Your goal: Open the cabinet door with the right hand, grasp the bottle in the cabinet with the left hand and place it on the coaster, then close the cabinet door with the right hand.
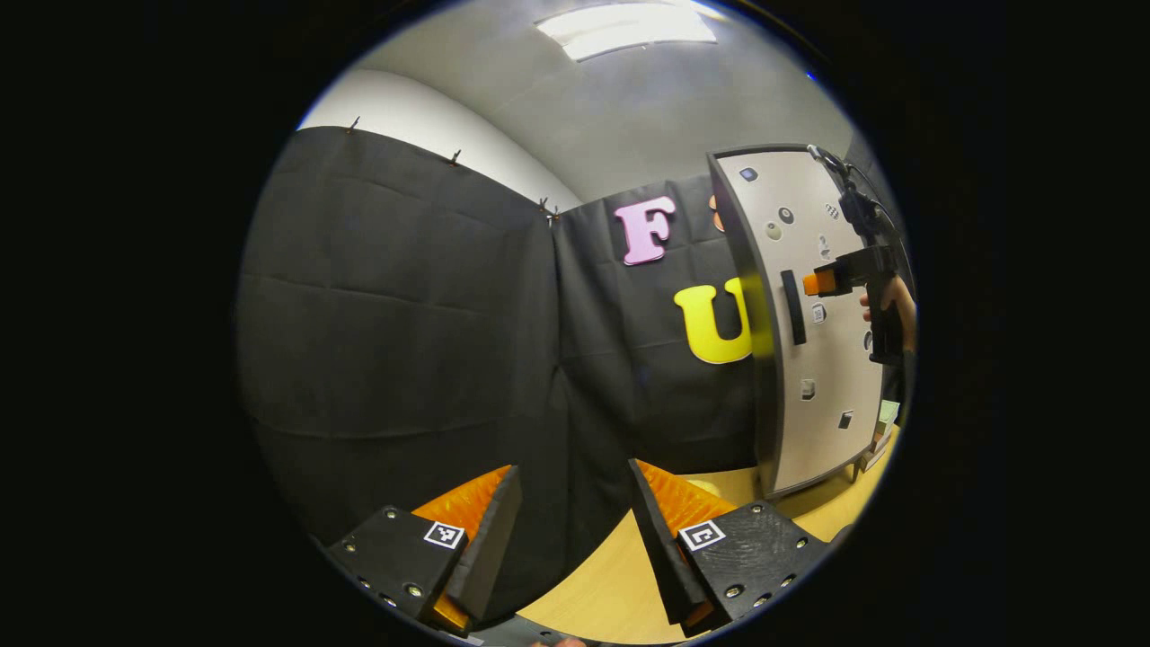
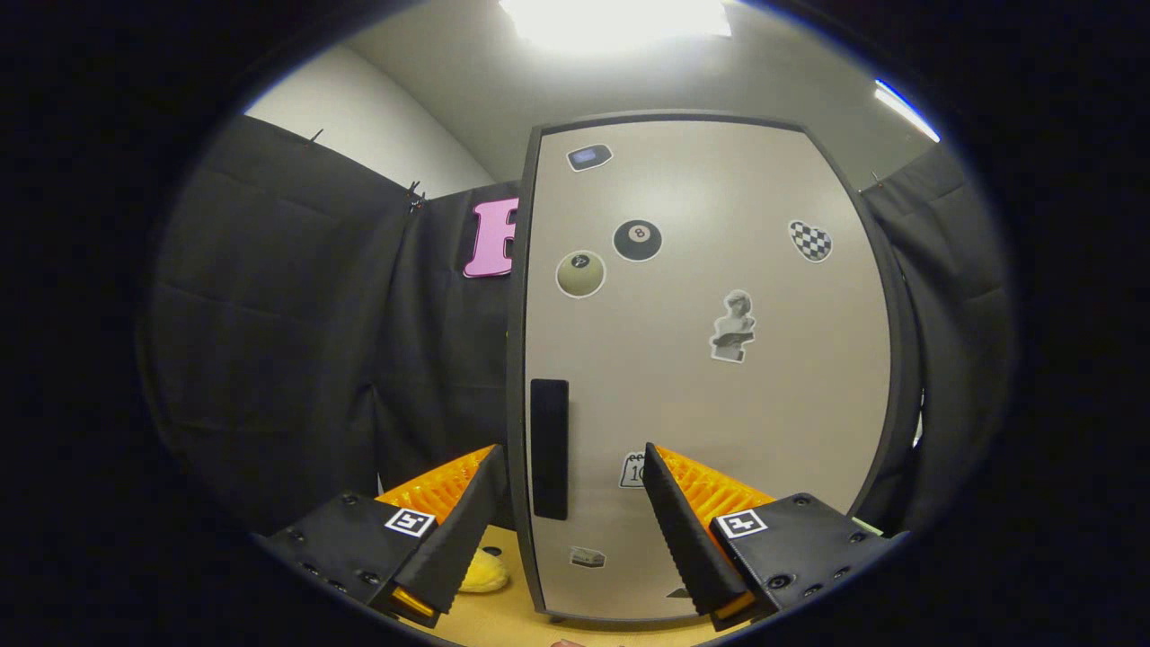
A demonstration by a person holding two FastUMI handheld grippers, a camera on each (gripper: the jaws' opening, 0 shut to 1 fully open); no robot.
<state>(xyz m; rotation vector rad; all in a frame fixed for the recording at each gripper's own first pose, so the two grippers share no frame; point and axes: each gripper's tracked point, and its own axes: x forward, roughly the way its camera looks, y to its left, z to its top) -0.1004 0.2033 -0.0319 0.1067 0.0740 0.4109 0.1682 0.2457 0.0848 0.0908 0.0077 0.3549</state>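
**A:** So where are we? Looks to me like the door [image 2: 710,359] is fully shut and nothing's been grabbed yet.

**B:** Yep, that's my read too, opening step hasn't happened. In the right gripper view the right gripper [image 2: 570,530] is pointed straight at the door, fingers spread wide with nothing between them. The handle [image 2: 549,447] is a dark vertical bar along the door's left edge, and it sits right in the gap between the fingers, a bit closer to the left one. Its long axis runs up-down, so the fingers would straddle it side to side.

**A:** And the left one?

**B:** Left gripper [image 1: 570,539] is also open and empty, hanging back over the table [image 1: 620,584], aimed mostly at the wall. In its view the cabinet is off to the right and you can see the right gripper [image 1: 819,283] just beside the handle [image 1: 792,307], with the hand [image 1: 889,305] behind it. So the right is clearly nearer.

**A:** Bottle?

**B:** Should be inside, behind the door, can't see it. There's something yellow [image 2: 485,571] on the table just left of the cabinet's base, can't tell what.

**A:** Room to swing?

**B:** Handle's on the left, so I'd guess it hinges on the right and swings toward the camera. The left gripper looks clear of that arc.
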